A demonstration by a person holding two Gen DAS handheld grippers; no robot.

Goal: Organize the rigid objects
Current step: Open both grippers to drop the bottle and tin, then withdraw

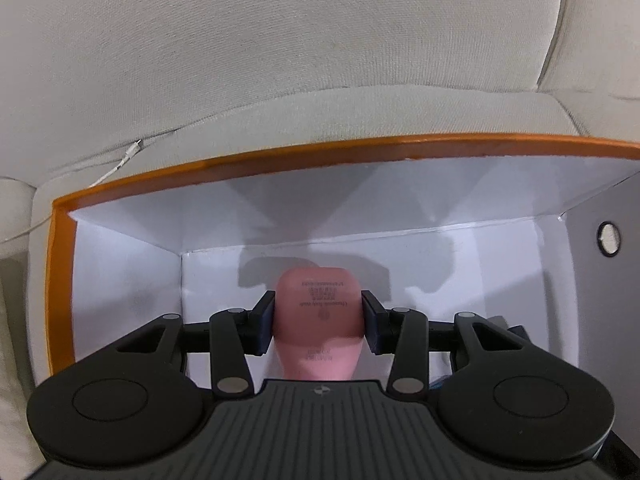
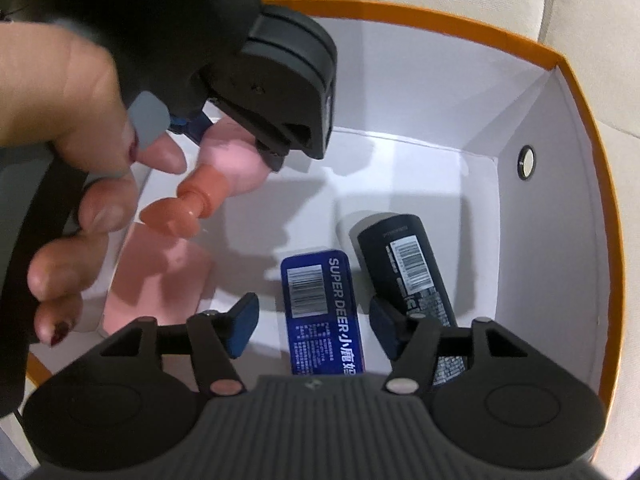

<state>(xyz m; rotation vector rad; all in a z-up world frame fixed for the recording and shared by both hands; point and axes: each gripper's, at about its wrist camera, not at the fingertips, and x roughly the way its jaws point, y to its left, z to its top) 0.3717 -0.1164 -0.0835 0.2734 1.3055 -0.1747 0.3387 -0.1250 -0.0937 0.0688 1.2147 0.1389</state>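
My left gripper (image 1: 319, 316) is shut on a pink bottle (image 1: 318, 300), held low inside a white box with an orange rim (image 1: 280, 152). In the right wrist view a hand holds that left gripper (image 2: 236, 144), and the pink bottle (image 2: 232, 164) points its pump cap down and to the left. My right gripper (image 2: 314, 322) stands open over a blue "SUPER DEER" pack (image 2: 316, 300) that lies on the box floor between the pads, untouched. A dark cylindrical bottle (image 2: 408, 264) lies just right of it. A pink patch (image 2: 160, 280) on the floor may be an item or a reflection.
The box (image 2: 580, 100) rests on a beige sofa cushion (image 1: 280, 40). A white cable (image 1: 116, 168) lies in the cushion seam behind the box's left corner. The right wall of the box has a round metal-rimmed hole (image 2: 525, 163). Bare floor shows in the middle of the box.
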